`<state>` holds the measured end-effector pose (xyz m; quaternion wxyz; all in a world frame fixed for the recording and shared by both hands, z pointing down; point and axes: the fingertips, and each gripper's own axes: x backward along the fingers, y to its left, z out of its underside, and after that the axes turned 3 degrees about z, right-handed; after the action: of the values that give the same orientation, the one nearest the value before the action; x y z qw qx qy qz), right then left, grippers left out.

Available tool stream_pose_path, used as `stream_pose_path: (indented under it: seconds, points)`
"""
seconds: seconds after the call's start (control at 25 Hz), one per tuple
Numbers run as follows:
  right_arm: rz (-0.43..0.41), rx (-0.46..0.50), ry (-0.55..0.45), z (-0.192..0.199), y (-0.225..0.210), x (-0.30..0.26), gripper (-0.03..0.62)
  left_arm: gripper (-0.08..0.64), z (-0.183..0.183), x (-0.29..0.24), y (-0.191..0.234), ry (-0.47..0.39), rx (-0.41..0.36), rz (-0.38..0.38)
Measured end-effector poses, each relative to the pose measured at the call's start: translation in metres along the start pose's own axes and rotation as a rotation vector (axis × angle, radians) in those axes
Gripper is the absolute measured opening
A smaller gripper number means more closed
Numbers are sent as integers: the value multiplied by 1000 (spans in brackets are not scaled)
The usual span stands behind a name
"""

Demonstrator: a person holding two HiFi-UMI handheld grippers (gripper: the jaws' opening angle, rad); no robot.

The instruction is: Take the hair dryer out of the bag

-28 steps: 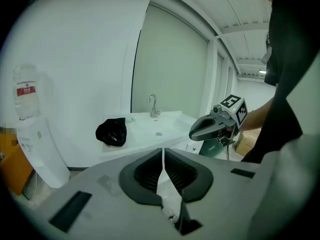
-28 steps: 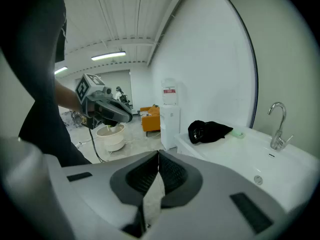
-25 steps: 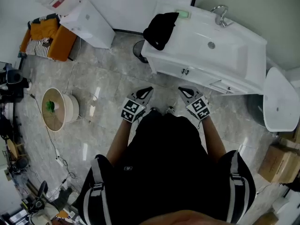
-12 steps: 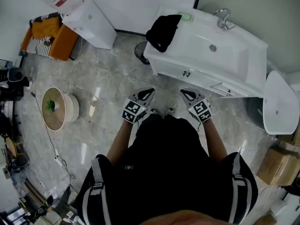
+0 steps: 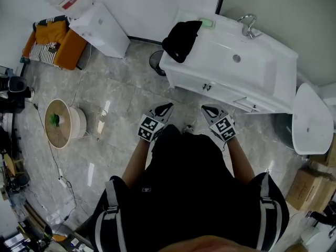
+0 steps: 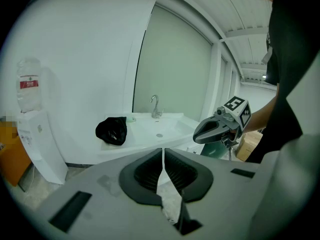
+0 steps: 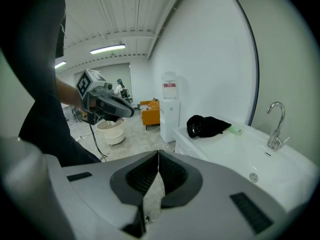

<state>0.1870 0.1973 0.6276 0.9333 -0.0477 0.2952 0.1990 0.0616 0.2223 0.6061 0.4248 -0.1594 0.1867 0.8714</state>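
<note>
A person in a black top stands holding both tools out in front of the body. The left gripper has its two grey jaws pressed together with nothing between them. The right gripper, just beside it, is closed and empty in the same way. Both hang over the grey marbled floor, well apart from the white washbasin cabinet ahead. A crumpled black cloth bag lies on the cabinet's left end, partly over the edge, with a small pale green bar just behind it. The hair dryer itself does not show. A chrome tap stands at the far right of the basin.
</note>
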Motion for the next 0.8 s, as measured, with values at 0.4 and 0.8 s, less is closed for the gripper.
stream_pose_path:
  seconds: [0.4, 0.8]
  points:
    - [7, -6, 12, 8, -11, -14, 60, 23, 10, -9, 24, -9, 52, -44]
    - [49, -33, 41, -5, -50, -51, 60, 23, 1, -42, 70, 9, 70, -5]
